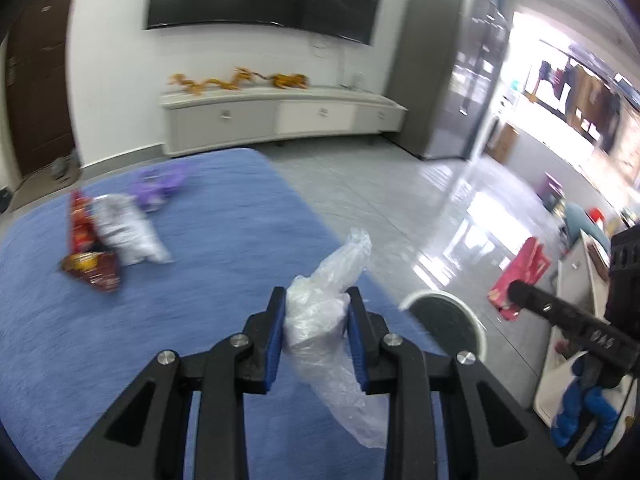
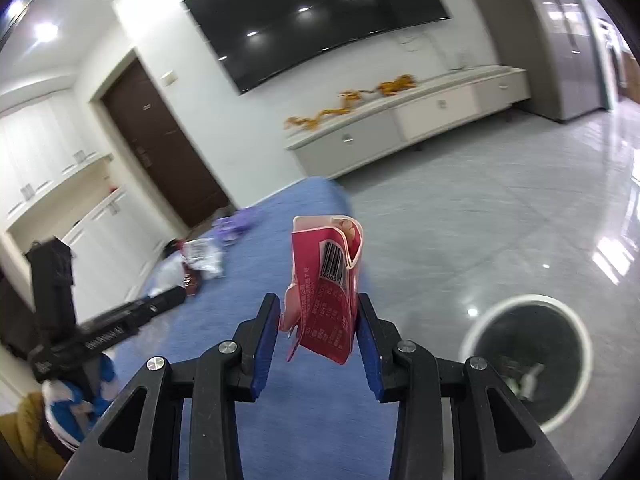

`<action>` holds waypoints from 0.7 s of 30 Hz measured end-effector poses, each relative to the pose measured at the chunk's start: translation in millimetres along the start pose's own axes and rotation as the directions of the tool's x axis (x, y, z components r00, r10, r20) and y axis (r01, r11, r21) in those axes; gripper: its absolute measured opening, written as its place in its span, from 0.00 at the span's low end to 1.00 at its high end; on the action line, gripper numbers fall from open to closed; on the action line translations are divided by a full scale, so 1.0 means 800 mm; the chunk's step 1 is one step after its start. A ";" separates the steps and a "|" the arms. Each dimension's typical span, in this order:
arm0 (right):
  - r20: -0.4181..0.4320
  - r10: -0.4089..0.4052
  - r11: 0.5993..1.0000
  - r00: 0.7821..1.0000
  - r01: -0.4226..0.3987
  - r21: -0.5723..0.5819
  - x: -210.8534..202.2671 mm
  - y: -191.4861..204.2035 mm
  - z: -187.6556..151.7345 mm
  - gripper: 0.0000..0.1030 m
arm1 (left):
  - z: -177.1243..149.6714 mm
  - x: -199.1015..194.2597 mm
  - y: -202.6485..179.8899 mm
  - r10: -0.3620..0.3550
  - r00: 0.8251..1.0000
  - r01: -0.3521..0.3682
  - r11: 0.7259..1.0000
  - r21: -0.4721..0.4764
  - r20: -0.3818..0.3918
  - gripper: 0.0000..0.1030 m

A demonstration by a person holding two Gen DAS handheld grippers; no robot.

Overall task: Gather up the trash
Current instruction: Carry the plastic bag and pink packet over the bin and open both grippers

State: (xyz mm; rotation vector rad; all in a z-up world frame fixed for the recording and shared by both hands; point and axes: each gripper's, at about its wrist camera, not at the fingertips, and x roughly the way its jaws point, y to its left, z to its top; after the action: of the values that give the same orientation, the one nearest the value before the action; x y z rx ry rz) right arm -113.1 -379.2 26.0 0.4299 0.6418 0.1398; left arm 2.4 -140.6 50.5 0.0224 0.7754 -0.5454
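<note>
- Your left gripper [image 1: 316, 300] is squeezing a crumpled clear plastic bag [image 1: 320, 320] between its blue pads.
- Your right gripper [image 2: 318, 306] is clamping a red snack wrapper [image 2: 326, 292], standing upright.
- The white-rimmed bin [image 2: 526, 356] is sitting just beside the blue rug [image 1: 200, 240].
- More wrappers [image 1: 108, 240] are lying farther out on the rug.

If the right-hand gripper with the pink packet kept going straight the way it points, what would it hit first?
Probably the blue rug just ahead and below the right gripper and its pink packet. The white-rimmed bin sits off to the right, though depth is hard to judge.
</note>
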 end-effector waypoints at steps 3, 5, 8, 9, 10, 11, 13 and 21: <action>0.008 -0.070 0.997 0.998 0.070 0.037 -0.011 -0.039 -0.006 0.35 | 0.015 0.031 -0.054 -0.063 0.997 0.065 0.997 0.044 -0.045 0.26; 0.002 -0.107 0.992 0.994 0.107 0.070 -0.011 -0.065 -0.010 0.35 | 0.025 0.055 -0.093 -0.103 0.992 0.109 0.991 0.077 -0.076 0.27; -0.023 -0.165 0.979 0.986 0.167 0.119 -0.007 -0.107 -0.015 0.35 | 0.035 0.092 -0.142 -0.151 0.981 0.163 0.981 0.100 -0.119 0.27; -0.031 -0.174 0.975 0.984 0.177 0.137 -0.008 -0.122 -0.018 0.35 | 0.039 0.108 -0.158 -0.168 0.976 0.183 0.978 0.102 -0.139 0.27; -0.046 -0.193 0.967 0.980 0.198 0.158 -0.005 -0.140 -0.021 0.35 | 0.040 0.119 -0.168 -0.179 0.972 0.196 0.975 0.103 -0.152 0.27; -0.059 -0.205 0.962 0.977 0.212 0.172 -0.002 -0.152 -0.022 0.36 | 0.041 0.133 -0.183 -0.195 0.967 0.214 0.971 0.106 -0.166 0.27; -0.083 -0.223 0.951 0.971 0.236 0.200 0.004 -0.177 -0.025 0.38 | 0.043 0.155 -0.207 -0.214 0.958 0.239 0.964 0.117 -0.192 0.28; -0.170 -0.292 0.908 0.941 0.329 0.261 0.029 -0.240 -0.038 0.56 | 0.045 0.233 -0.273 -0.293 0.912 0.328 0.941 0.084 -0.288 0.56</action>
State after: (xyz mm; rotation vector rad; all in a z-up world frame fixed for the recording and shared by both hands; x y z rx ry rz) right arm -114.1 -536.5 -91.0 0.5949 0.8537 -0.2360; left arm 30.9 -422.2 -9.6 0.0978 1.0197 -0.9109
